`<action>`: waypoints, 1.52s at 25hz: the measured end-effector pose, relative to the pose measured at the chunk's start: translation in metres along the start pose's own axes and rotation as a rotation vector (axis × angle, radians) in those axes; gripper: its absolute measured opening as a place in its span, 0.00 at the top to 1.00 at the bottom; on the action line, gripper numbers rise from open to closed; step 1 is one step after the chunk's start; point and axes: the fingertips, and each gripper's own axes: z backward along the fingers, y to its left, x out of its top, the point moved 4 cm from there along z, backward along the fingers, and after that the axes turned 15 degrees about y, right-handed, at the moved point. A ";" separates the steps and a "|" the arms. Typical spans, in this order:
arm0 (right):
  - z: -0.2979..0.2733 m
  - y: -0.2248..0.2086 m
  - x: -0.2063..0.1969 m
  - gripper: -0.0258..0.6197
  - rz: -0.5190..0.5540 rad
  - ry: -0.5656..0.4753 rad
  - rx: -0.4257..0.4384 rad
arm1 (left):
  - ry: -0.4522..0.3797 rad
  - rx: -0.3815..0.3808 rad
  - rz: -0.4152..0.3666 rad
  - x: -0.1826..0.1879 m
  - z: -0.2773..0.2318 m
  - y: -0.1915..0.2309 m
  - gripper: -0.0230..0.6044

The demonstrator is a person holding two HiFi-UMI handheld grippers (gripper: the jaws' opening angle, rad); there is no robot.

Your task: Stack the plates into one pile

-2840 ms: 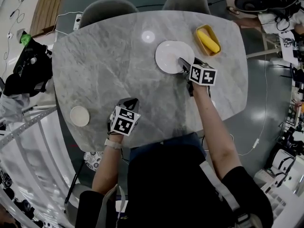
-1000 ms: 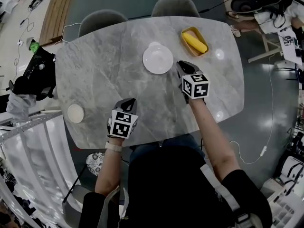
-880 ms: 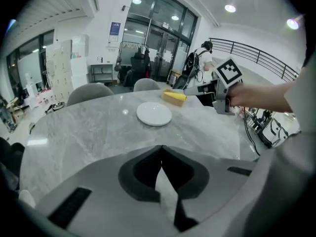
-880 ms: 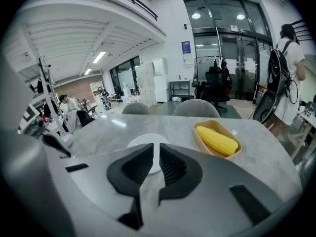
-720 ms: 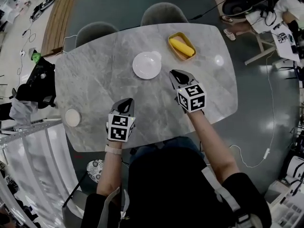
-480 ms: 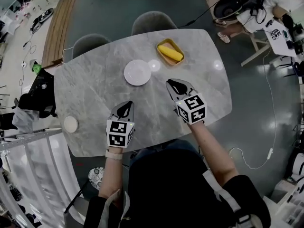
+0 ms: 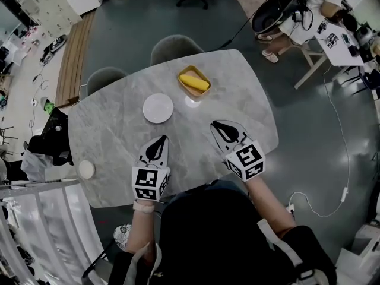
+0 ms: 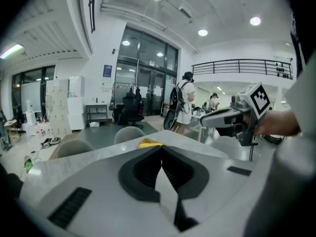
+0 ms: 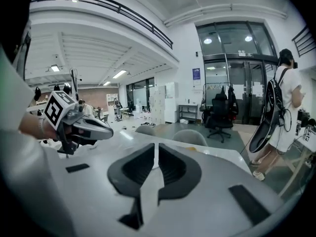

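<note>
A large white plate (image 7: 158, 108) lies on the grey marble table (image 7: 119, 123), toward its far side. A small white plate (image 7: 86, 169) sits alone at the table's left edge. My left gripper (image 7: 158, 139) (image 8: 160, 149) hovers over the near part of the table, shut and empty. My right gripper (image 7: 218, 125) (image 9: 156, 144) is level with it to the right; its jaws have just been closing to a thin slit with nothing between them. Both point at the far side, well short of the large plate. Each gripper view shows the other gripper at its side.
A yellow dish with a banana (image 7: 194, 82) (image 8: 149, 143) stands just right of the large plate. Two grey chairs (image 7: 174, 45) are tucked in at the far side. A black bag (image 7: 52, 136) sits left of the table. A person (image 7: 323, 8) is at a desk far right.
Both grippers have lifted and drawn back toward me, away from the large plate, which the right one was touching earlier. My head has risen, so the table looks smaller. The plates lie where they were.
</note>
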 end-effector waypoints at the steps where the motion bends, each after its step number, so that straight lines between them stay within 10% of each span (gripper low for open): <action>1: 0.009 -0.001 0.000 0.90 0.006 -0.016 -0.003 | -0.013 0.006 -0.011 0.005 0.001 -0.006 0.95; 18: 0.101 -0.020 -0.033 0.90 0.100 -0.128 -0.134 | -0.190 0.022 -0.091 0.049 0.026 -0.079 0.95; 38: 0.101 -0.024 -0.039 0.92 0.109 -0.117 -0.132 | -0.165 0.045 -0.139 0.055 0.025 -0.088 0.95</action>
